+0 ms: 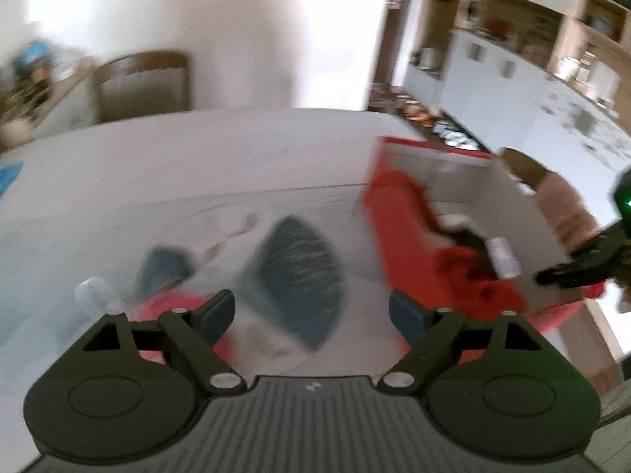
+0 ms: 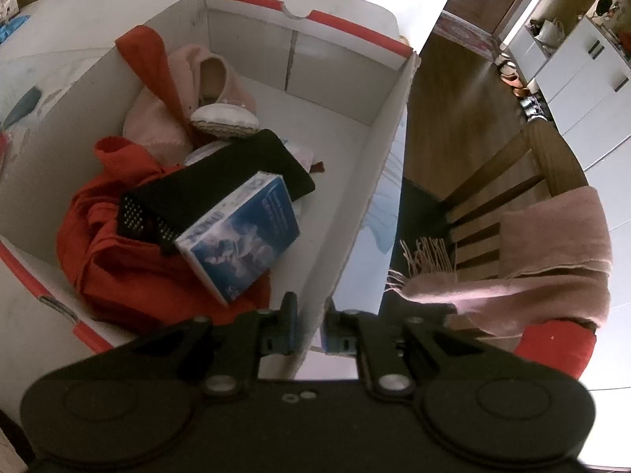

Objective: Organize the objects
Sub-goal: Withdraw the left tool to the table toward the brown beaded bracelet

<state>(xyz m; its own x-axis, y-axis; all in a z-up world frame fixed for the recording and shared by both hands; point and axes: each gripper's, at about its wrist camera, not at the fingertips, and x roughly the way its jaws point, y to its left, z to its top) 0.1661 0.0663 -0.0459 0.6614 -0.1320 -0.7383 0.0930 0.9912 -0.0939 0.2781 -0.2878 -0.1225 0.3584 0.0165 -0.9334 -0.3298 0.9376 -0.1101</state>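
On the white worktop (image 1: pixel 157 181), both claws work at a half-filled white cardboard box with red trim (image 2: pixel 299 35).

Nearest, the right claw (image 2: pixel 309 339) pinches the box's near wall between its pads, probably to steady it for loading. Inside lie a red garment (image 2: pixel 114 260), a blue-and-white printed carton (image 2: pixel 244 236), a black flat case (image 2: pixel 221 185) and a pink slipper (image 2: pixel 224 90). Beyond the box, the left claw (image 1: pixel 311 311) hangs wide and empty over a blurred dark blue cloth item (image 1: pixel 299 276) not yet boxed, seemingly the next pick.
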